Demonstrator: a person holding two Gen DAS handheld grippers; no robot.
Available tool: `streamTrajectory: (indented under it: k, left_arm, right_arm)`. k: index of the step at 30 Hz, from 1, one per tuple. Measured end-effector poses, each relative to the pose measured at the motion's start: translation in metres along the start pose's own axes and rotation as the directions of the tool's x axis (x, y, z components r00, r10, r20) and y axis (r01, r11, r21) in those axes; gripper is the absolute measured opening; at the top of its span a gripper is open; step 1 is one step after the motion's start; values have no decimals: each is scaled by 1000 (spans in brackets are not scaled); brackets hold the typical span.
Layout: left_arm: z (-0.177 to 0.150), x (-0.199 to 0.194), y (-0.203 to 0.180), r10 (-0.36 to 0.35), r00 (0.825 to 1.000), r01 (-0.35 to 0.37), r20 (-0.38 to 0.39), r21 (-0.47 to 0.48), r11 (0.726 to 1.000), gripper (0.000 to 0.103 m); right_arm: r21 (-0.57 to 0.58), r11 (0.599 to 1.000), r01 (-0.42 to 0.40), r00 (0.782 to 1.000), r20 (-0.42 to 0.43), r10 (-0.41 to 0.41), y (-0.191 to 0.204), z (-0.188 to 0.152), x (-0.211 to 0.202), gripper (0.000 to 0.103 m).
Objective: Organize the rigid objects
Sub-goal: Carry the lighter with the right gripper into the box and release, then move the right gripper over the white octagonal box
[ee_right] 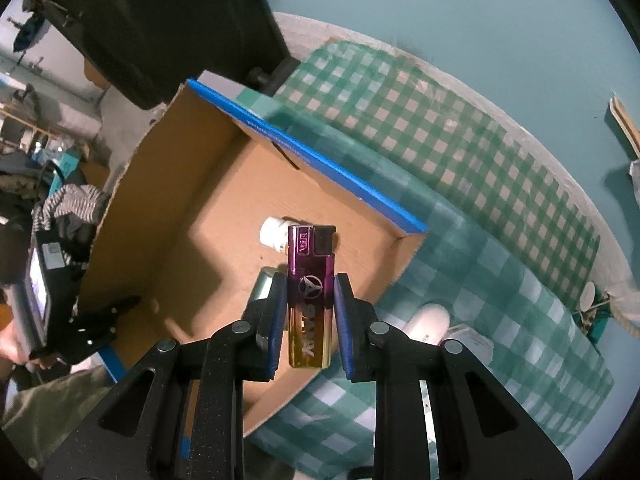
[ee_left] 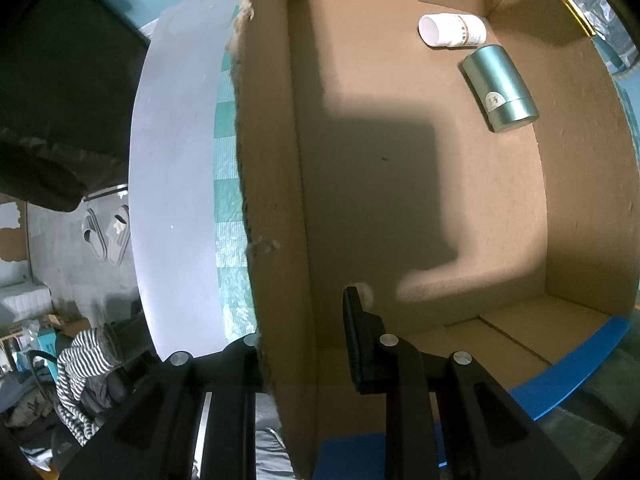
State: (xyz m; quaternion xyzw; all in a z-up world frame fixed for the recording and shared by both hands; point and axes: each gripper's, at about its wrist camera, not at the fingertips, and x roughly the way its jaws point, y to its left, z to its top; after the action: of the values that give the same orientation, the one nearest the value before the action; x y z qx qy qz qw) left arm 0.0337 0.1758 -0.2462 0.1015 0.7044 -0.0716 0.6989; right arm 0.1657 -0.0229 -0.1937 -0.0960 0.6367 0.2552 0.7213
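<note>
Clamped between the right gripper's (ee_right: pixel 311 300) blue-padded fingers (ee_right: pixel 343 316), a purple-to-gold metallic lighter (ee_right: pixel 310 300) stands above the open cardboard box (ee_right: pixel 208 184), while the left gripper (ee_left: pixel 306 320) pinches that box's side wall between closed fingers.

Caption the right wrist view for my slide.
Right tongs grip a purple-gold lighter above the open cardboard box.
</note>
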Motion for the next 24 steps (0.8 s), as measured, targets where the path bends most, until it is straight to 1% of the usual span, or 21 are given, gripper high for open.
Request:
streamTrajectory:
  k: [8,13,18,19,20,21,23,24]
  left_arm:
    - [0,-1,2,-4,1000,4,7,-8,1000,22]
    - [-2,-1,2,-6,1000,6,9,-6,1000,22]
    - [-4,-1,1,-4,1000,4,7,6,1000,22]
    - [-3,-1,1,-3,1000,3,6,7,1000,22]
    - [-4,-1,1,-2,1000,2,6,8,1000,22]
    - [-4,-1,1,-1,1000,1,7,8,1000,22]
    - [-3,-2,1,0,1000,0,8,8,1000,22]
    - [-3,-2,0,1,1000,-2,8,9,1000,22]
  right_arm:
    - [1,1000,20,999,-41,-20,3,1,16,22]
    - [17,999,43,998,-36,-43,1,-1,12,22]
    - [30,999,41,999,-22,-41,-3,-5,3,23]
    - [33,999,43,999,-13,-43,-5,-6,-1,26]
    - [36,998,44,999,-9,-43,-6,-7,-3,32]
    - [40,998,45,999,-4,-45,-8,-8,-5,35]
    - [48,998,51,999,11,-52,-13,-12,-12,46]
    - [54,997,56,998,18,-58,-16,-13,-15,50]
